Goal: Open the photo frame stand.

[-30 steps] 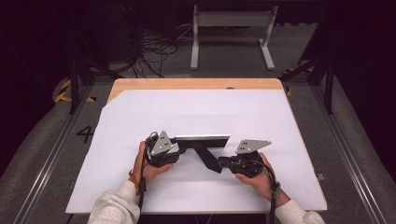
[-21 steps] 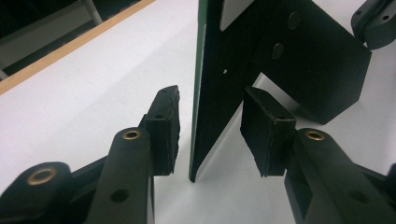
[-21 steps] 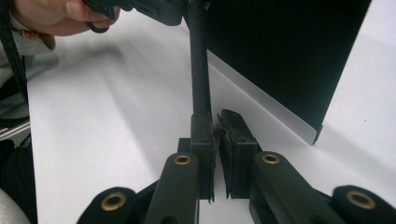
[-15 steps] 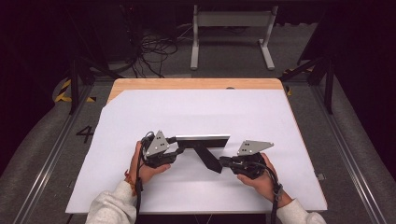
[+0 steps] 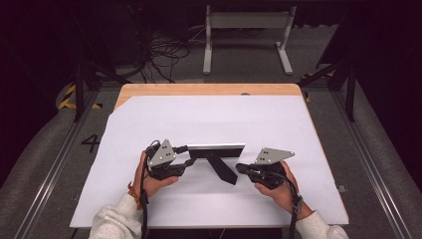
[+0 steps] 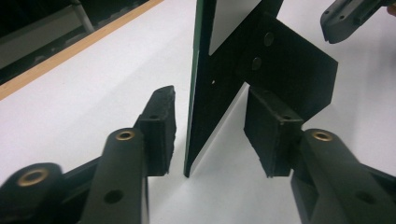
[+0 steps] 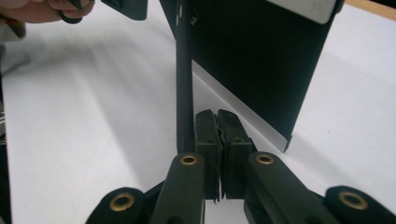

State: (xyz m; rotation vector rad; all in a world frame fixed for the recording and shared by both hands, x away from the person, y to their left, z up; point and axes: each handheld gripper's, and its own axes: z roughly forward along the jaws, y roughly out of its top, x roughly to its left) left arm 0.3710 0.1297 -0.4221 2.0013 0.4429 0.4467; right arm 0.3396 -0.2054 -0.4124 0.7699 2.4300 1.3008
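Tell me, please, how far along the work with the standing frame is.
Done: the frame stands upright on the white table, on its back prop. In hand: the left gripper has just been opening its jaws, which straddle the frame's edge without pressing it. The right gripper is shut beside the prop, not on it. Left: probably only drawing both grippers away.

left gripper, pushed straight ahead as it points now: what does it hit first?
Probably the upright black frame: its near edge stands between the left gripper's open jaws, touching neither pad. Its back stand lies just beyond, by the right-hand pad.
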